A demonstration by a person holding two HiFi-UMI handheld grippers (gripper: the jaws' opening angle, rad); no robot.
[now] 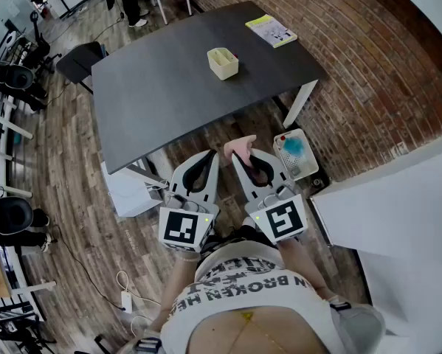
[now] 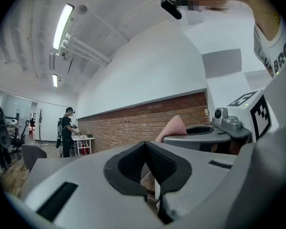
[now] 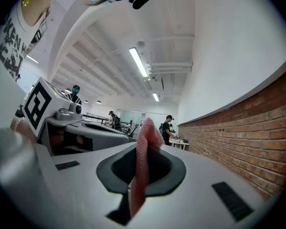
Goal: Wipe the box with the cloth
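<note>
The dark table (image 1: 154, 102) stands on a wooden floor (image 1: 73, 168), with a brick wall (image 1: 353, 72) beyond its right edge. The person's torso (image 1: 250, 301) is at the bottom of the head view, back from the table's near edge.

Left gripper (image 1: 209, 155): held over the floor, short of the near edge. In the left gripper view its tips (image 2: 145, 146) meet and nothing is between them, so it is closed and empty.

Right gripper (image 1: 239, 157): just beside the left one, also off the table. In the right gripper view its tips (image 3: 143, 147) are clamped on the cloth.

Box (image 1: 223, 63): cream, open-topped and upright, in the right half of the table, about midway between the near and far edges. It is well apart from both grippers.

Booklet (image 1: 271, 30): yellow-green, lying flat near the far right corner.

White basket (image 1: 303, 169): on the floor by the table's right leg, with a blue item (image 1: 293, 147) inside.

Cloth (image 1: 240, 146): pink, and a fold stands up above the right gripper's tips (image 3: 143, 171). It is off the table and not touching the box.
</note>
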